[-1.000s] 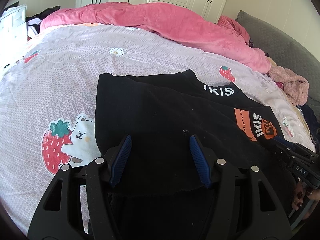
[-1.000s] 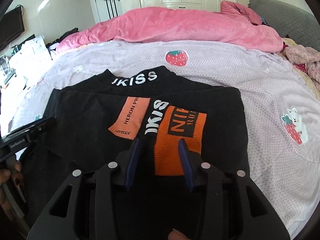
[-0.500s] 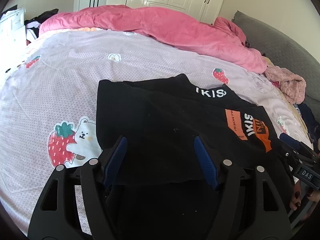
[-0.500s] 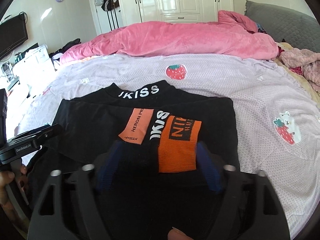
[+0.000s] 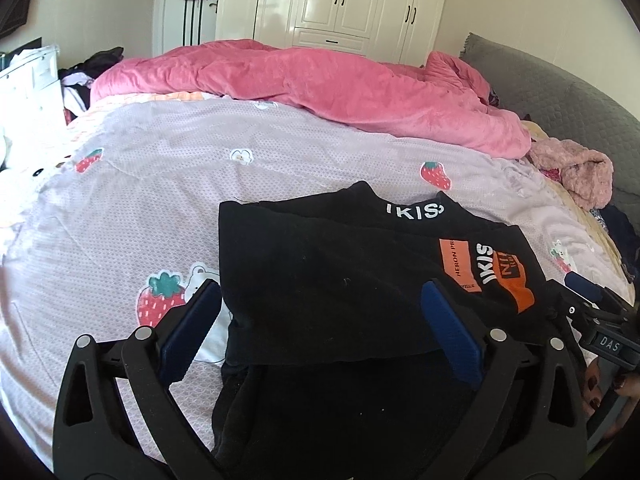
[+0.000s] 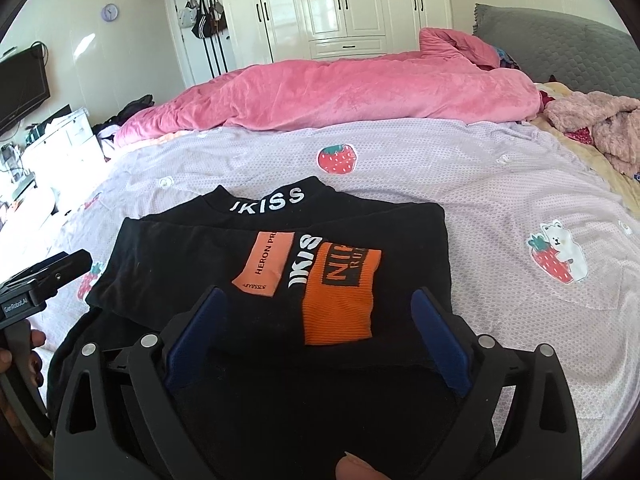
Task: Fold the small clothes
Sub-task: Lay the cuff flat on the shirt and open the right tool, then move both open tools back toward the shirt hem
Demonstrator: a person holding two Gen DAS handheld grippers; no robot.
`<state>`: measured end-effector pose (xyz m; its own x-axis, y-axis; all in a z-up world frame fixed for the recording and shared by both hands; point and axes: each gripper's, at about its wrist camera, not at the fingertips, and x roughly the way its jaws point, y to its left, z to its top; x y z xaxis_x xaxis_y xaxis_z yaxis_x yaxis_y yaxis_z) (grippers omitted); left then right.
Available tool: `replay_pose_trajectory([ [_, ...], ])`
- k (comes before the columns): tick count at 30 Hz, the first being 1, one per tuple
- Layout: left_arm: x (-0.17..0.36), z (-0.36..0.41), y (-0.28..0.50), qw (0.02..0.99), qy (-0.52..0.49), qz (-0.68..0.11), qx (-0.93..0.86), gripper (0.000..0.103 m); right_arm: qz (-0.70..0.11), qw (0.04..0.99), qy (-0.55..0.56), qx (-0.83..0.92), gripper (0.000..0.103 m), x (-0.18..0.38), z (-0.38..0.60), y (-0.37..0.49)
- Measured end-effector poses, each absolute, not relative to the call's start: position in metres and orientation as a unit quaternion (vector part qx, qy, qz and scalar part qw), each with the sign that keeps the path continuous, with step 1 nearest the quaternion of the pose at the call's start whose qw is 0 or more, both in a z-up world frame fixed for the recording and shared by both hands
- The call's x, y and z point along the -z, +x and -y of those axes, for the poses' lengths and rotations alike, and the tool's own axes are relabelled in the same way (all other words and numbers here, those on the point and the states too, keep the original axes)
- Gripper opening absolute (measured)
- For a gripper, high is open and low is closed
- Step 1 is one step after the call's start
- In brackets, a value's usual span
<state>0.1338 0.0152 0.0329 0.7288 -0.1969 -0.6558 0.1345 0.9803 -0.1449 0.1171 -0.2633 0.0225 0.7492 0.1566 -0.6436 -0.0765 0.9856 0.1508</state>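
Both wrist cameras sit close above the near edge of the bed (image 5: 120,208), looking forward and steeply down toward 12 o'clock, where the white wardrobe (image 6: 340,4) stands. The left view sits further left, with the black garment (image 5: 340,272) at 1 o'clock; the right view has it dead ahead. They share the garment, the pink duvet (image 6: 340,92) and the wardrobe.

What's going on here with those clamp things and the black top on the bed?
A person is folding a black top on the bed's lilac strawberry-print cover, with a two-finger gripper in each hand. The top lies partly folded, its orange patches facing up. The left gripper and right gripper have both just been opening; their jaws now stand wide, gripping nothing, above the near part of the top.
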Motion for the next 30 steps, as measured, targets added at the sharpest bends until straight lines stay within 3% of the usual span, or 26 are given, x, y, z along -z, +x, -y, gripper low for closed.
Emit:
replay_pose_trajectory([
  [30, -0.072, -0.043, 0.067, 0.945, -0.04, -0.32, 0.047, 0.094, -0.335, 0.938, 0.068, -0.058, 0.095, -0.047, 0.288, 0.056],
])
